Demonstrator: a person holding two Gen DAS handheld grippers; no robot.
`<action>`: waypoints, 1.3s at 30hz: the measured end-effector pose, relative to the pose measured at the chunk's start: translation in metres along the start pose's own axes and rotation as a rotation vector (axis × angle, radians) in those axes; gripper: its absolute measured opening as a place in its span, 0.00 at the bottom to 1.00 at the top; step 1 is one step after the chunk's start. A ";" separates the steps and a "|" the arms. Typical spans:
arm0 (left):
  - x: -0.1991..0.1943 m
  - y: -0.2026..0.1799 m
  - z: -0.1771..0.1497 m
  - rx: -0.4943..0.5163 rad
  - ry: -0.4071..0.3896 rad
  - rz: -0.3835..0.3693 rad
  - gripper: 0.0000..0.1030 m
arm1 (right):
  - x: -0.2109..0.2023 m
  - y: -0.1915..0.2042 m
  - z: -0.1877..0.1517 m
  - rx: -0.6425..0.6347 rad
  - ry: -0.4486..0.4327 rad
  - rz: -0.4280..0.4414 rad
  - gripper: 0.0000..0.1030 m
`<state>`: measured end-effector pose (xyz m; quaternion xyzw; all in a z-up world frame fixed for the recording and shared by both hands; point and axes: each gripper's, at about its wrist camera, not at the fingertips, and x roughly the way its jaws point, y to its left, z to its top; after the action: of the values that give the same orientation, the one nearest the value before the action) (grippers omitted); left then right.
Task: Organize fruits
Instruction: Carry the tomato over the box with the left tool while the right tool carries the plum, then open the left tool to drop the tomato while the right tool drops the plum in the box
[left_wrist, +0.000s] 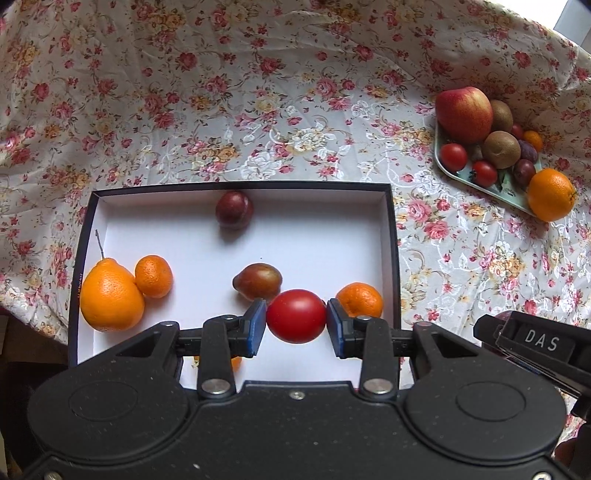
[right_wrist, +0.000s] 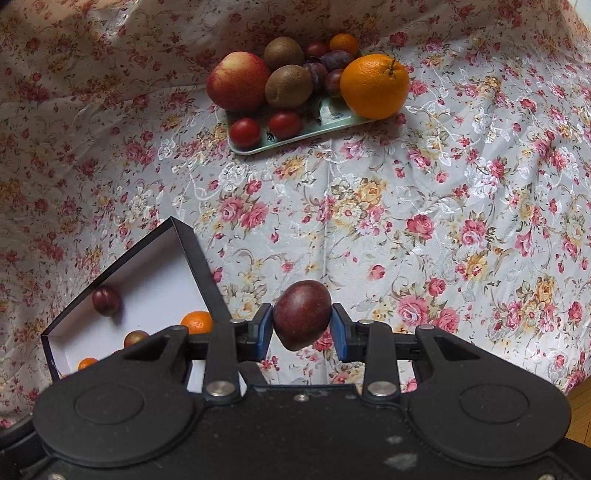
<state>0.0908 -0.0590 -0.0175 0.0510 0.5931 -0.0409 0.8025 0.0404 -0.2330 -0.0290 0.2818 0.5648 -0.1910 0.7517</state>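
My left gripper (left_wrist: 296, 320) is shut on a red tomato (left_wrist: 296, 320), held over the near part of a white-lined black box (left_wrist: 391, 236). Inside the box lie a large orange (left_wrist: 110, 295), two mandarins (left_wrist: 154, 276) (left_wrist: 360, 300), a dark plum (left_wrist: 234, 209) and a brownish plum (left_wrist: 258, 281). My right gripper (right_wrist: 302, 320) is shut on a dark red plum (right_wrist: 302, 320), held above the cloth just right of the box (right_wrist: 199, 266). A pale green tray (right_wrist: 325, 118) farther back holds an apple (right_wrist: 238, 81), kiwis, plums, tomatoes and an orange (right_wrist: 373, 85).
A floral tablecloth (right_wrist: 443, 221) covers the whole surface and rises in folds at the back. The right gripper's body (left_wrist: 535, 343) shows at the right edge of the left wrist view. Wooden floor (right_wrist: 580, 413) shows beyond the cloth's near right edge.
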 end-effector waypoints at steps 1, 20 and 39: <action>0.001 0.007 0.001 -0.014 0.001 0.002 0.43 | 0.000 0.007 -0.001 -0.010 -0.006 0.007 0.34; 0.021 0.083 0.008 -0.093 0.035 0.031 0.43 | 0.025 0.101 -0.020 -0.153 -0.069 0.046 0.34; 0.037 0.087 0.030 -0.103 0.061 0.029 0.43 | 0.054 0.125 -0.004 -0.196 -0.036 0.031 0.34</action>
<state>0.1406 0.0231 -0.0414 0.0194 0.6179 0.0027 0.7860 0.1284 -0.1326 -0.0561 0.2121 0.5627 -0.1284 0.7886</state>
